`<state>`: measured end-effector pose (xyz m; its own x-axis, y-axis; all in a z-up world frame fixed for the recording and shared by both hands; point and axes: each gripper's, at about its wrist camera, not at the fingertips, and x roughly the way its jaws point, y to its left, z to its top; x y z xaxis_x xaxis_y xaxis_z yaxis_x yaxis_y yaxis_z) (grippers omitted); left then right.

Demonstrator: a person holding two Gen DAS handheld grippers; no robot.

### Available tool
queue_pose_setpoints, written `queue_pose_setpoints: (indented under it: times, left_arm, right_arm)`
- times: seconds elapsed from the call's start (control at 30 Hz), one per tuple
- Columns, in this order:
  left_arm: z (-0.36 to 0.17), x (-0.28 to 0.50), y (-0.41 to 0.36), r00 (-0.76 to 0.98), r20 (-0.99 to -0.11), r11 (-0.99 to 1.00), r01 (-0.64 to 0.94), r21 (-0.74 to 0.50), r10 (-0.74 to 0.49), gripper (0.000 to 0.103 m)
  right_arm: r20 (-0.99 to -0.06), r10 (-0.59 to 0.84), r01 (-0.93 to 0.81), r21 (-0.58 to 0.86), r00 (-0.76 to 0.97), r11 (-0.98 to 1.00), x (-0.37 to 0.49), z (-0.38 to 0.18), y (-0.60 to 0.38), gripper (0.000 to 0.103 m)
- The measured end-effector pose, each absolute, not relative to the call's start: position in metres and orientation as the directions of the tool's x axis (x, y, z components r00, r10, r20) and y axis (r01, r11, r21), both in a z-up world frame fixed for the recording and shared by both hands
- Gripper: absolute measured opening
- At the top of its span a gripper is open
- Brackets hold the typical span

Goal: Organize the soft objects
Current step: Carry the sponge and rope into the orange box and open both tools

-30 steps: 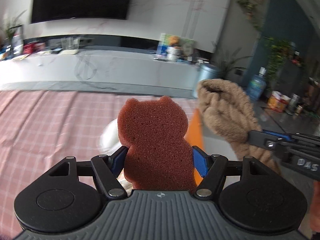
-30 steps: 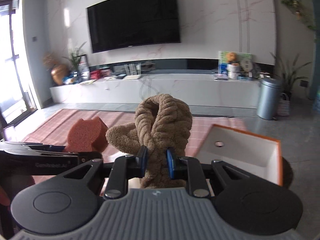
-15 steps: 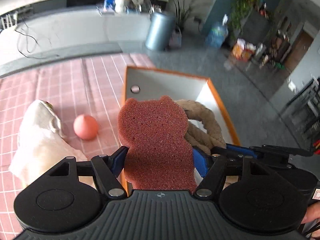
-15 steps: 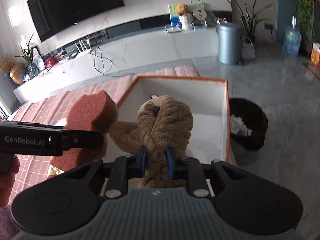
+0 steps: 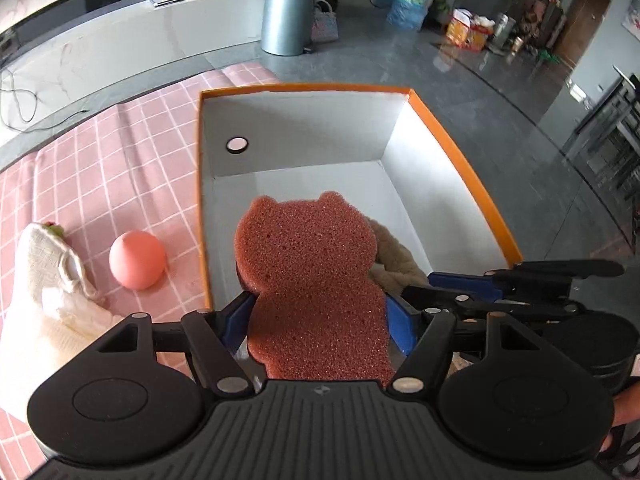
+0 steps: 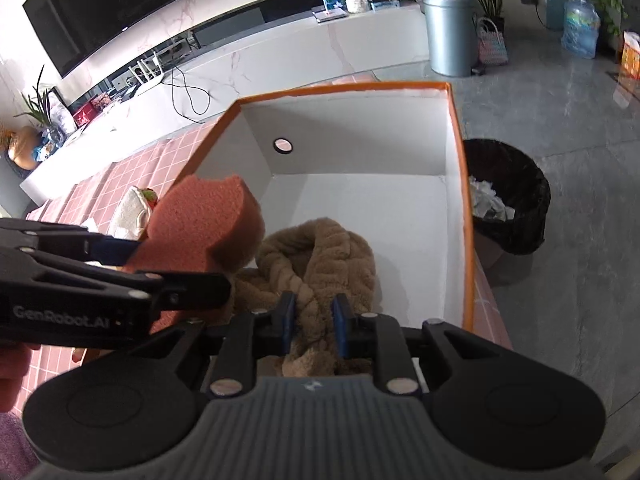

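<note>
My left gripper (image 5: 318,314) is shut on a brown bear-shaped sponge (image 5: 308,272) and holds it over the near end of a white box with an orange rim (image 5: 448,136). My right gripper (image 6: 314,320) is shut on a tan fluffy plush cloth (image 6: 320,256), which hangs inside the same box (image 6: 460,160) close to its floor. The sponge (image 6: 204,224) and left gripper show at the left of the right wrist view. The plush (image 5: 396,256) shows just right of the sponge.
A pink ball (image 5: 137,259) and a cream cloth bag (image 5: 48,296) lie on the pink checked cloth (image 5: 100,160) left of the box. A black waste bin (image 6: 508,196) stands on the floor right of the box. A grey bin (image 5: 286,14) stands farther back.
Both grippers tilted down and moved over the box. The plush cloth went lower into the box; the sponge now hangs over the box's near end.
</note>
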<state>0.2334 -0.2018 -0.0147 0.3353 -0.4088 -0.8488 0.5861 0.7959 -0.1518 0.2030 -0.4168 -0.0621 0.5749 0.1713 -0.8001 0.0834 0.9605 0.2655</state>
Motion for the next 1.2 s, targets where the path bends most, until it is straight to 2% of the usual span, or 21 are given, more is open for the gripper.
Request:
queue_pose_setpoints:
  times: [0.1, 0.2, 0.47, 0.83, 0.87, 0.93, 1.07, 1.17, 1.2]
  left_arm:
    - [-0.016, 0.229, -0.206, 0.340, -0.855, 0.796, 0.592, -0.128, -0.391, 0.081]
    - [-0.017, 0.226, -0.206, 0.341, -0.859, 0.799, 0.588, -0.122, -0.382, 0.083]
    - [-0.012, 0.228, -0.198, 0.317, -0.851, 0.790, 0.590, -0.168, -0.418, 0.090]
    - [0.011, 0.225, -0.170, 0.348, -0.798, 0.793, 0.558, -0.245, -0.492, 0.091]
    - [0.013, 0.224, -0.168, 0.357, -0.792, 0.793, 0.557, -0.245, -0.496, 0.092]
    - [0.016, 0.224, -0.165, 0.371, -0.774, 0.792, 0.552, -0.260, -0.513, 0.092]
    - [0.021, 0.223, -0.158, 0.421, -0.754, 0.814, 0.524, -0.250, -0.503, 0.091]
    - [0.022, 0.220, -0.149, 0.458, -0.750, 0.837, 0.498, -0.230, -0.478, 0.090]
    - [0.020, 0.219, -0.146, 0.455, -0.759, 0.844, 0.486, -0.226, -0.466, 0.089]
  right_arm:
    - [-0.804, 0.169, 0.067, 0.250, 0.570, 0.966, 0.204, -0.064, -0.417, 0.013]
    - [-0.807, 0.171, 0.066, 0.251, 0.566, 0.966, 0.206, -0.066, -0.417, 0.011]
    - [-0.814, 0.166, 0.052, 0.234, 0.557, 0.971, 0.208, -0.067, -0.419, 0.011]
    - [-0.834, 0.147, 0.023, 0.188, 0.532, 0.982, 0.206, -0.065, -0.408, 0.013]
    - [-0.836, 0.146, 0.020, 0.185, 0.529, 0.983, 0.205, -0.064, -0.407, 0.014]
    - [-0.840, 0.137, 0.018, 0.171, 0.526, 0.985, 0.204, -0.064, -0.404, 0.032]
    - [-0.846, 0.117, -0.001, 0.137, 0.520, 0.991, 0.202, -0.062, -0.397, 0.039]
    - [-0.848, 0.111, -0.023, 0.116, 0.519, 0.993, 0.204, -0.061, -0.392, 0.048]
    - [-0.854, 0.118, -0.035, 0.117, 0.507, 0.993, 0.206, -0.062, -0.390, 0.057]
